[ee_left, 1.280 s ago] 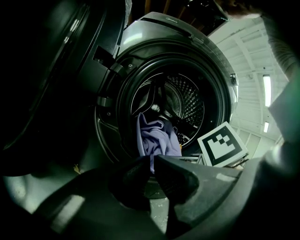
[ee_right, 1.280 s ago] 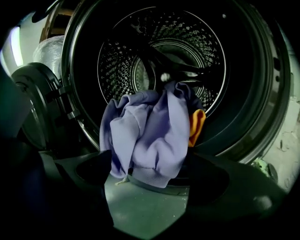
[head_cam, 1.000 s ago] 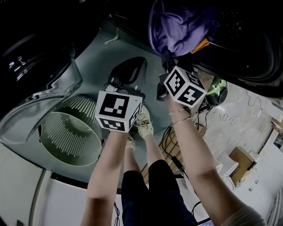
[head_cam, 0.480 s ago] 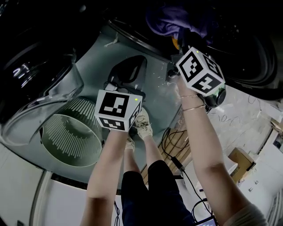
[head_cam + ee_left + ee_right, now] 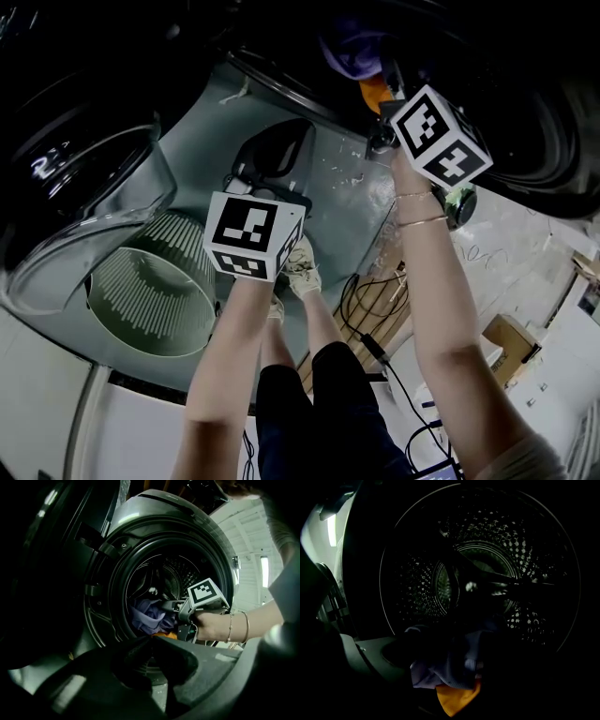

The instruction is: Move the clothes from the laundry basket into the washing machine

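The washing machine's drum (image 5: 168, 581) stands open. A purple garment (image 5: 146, 616) with an orange piece (image 5: 457, 698) under it lies at the drum's mouth. My right gripper (image 5: 380, 73) reaches into the mouth just above this pile. Its jaws have just been opening, and the purple cloth (image 5: 440, 667) lies loose between and below them. My left gripper (image 5: 272, 155) hangs in front of the machine, shut and holding nothing. The pale green laundry basket (image 5: 150, 286) sits at the lower left, and I see no clothes in it.
The machine's glass door (image 5: 89, 187) hangs open at the left, above the basket. Cables (image 5: 370, 300) and a cardboard box (image 5: 511, 337) lie on the floor at the right. The person's legs and shoes (image 5: 300, 267) are below the left gripper.
My right gripper has moved up and deeper into the drum's mouth, carrying the purple cloth with it. The cloth now shows only partly in the head view. The left gripper has kept still.
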`<state>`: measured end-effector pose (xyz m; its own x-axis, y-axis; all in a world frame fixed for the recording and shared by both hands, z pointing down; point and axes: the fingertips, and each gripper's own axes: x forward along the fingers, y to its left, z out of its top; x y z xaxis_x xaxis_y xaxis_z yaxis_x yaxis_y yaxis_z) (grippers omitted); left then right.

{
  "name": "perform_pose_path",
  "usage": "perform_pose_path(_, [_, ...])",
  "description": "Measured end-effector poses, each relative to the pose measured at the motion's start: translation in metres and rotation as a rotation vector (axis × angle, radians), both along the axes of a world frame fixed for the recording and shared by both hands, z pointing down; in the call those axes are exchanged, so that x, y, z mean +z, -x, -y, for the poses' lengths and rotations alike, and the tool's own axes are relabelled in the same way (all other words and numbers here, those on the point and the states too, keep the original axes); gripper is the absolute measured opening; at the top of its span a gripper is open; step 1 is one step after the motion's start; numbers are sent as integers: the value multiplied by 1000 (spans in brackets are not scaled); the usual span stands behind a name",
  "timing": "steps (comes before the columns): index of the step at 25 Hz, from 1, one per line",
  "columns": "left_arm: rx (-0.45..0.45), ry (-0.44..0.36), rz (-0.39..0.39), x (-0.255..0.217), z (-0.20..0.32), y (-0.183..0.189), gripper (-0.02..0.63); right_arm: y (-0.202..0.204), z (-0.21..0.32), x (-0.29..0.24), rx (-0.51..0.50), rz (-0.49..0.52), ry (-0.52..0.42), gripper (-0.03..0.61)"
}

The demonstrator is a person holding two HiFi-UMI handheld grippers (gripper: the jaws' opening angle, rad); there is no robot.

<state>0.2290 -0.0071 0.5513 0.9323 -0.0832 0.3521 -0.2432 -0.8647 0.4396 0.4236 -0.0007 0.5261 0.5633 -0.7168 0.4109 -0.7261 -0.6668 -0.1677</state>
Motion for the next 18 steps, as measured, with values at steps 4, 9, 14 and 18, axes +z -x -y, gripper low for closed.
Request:
perform_pose_path(4, [3, -3, 2, 0, -1, 2, 11, 1, -9, 5, 29, 19, 4, 504])
perform_pose_path(9, [1, -7, 8, -4, -2, 6, 11, 3, -16, -3, 33, 23, 5, 559])
perform_pose_path(14, [3, -18, 4, -15, -2, 7, 11, 11, -30, -13, 31, 19, 21, 574])
perform_pose_path(18, [5, -30, -2, -28, -4, 10, 11, 21, -43, -13, 34, 38, 45, 574])
